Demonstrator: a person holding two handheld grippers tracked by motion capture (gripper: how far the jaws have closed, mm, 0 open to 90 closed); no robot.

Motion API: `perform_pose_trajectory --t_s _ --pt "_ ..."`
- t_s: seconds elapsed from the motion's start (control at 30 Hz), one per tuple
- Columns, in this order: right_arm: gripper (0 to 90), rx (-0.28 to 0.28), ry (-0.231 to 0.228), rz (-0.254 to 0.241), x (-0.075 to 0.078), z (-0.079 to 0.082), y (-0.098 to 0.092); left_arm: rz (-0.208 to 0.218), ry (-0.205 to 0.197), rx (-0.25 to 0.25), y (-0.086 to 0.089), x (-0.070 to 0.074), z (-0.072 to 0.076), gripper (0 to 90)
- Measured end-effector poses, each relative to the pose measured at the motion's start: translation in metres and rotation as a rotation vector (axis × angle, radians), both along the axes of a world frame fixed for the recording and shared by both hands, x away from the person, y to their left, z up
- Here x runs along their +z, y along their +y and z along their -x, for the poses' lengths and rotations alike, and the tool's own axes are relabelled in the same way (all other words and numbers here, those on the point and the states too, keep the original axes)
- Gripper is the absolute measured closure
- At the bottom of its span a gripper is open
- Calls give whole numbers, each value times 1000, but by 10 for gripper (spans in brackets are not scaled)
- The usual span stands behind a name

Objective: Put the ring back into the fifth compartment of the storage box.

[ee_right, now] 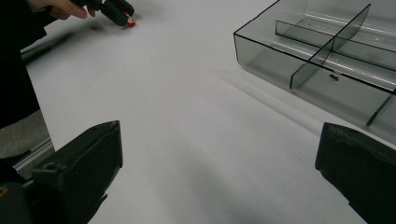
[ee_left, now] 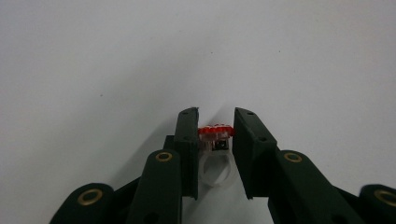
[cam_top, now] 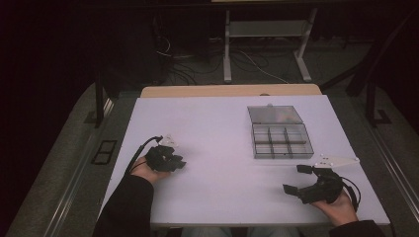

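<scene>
– What's on the white table toward the far right?

– A smoky clear plastic box, lid swung open and lying flat behind it. Thin walls split the tray into small compartments, three across in two rows. In the right gripper view one small dark speck sits in a compartment; too small to tell what it is.

– And past the table?

– A strip of bare wood runs along the table's far edge. Behind it stands a white metal frame on a grey carpet floor, with loose cables trailing around its legs.

– To the left?

– A dark vent-like plate in the floor beside the table.
</scene>
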State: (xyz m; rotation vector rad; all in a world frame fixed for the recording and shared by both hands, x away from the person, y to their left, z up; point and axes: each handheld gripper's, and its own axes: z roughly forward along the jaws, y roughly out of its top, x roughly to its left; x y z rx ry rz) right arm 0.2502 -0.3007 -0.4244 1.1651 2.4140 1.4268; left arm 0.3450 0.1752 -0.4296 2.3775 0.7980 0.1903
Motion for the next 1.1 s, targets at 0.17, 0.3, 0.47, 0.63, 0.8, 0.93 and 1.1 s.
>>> perform_pose_trajectory --t_s 0.17,0.3,0.47,0.63,0.8,0.93,1.1 --pt "1 0 -3 1 0 0 0 14 5 4 2 3 -1 710" --pt "1 0 -2 1 0 0 0 44 7 4 3 8 -1 711" --pt "1 -2 2 0 0 0 -1 78 -6 -15 0 15 -2 711" --pt "1 -1 0 -2 0 0 -1 91 -17 -26 -4 23 -3 711" --pt "1 0 -4 -1 0 0 -1 96 -28 -40 -6 30 -4 711" --pt "1 -1 -2 -1 0 0 -1 105 -32 -43 -7 35 -5 711" --pt "1 -1 0 -2 0 0 -1 117 -42 -43 -8 41 -7 711"
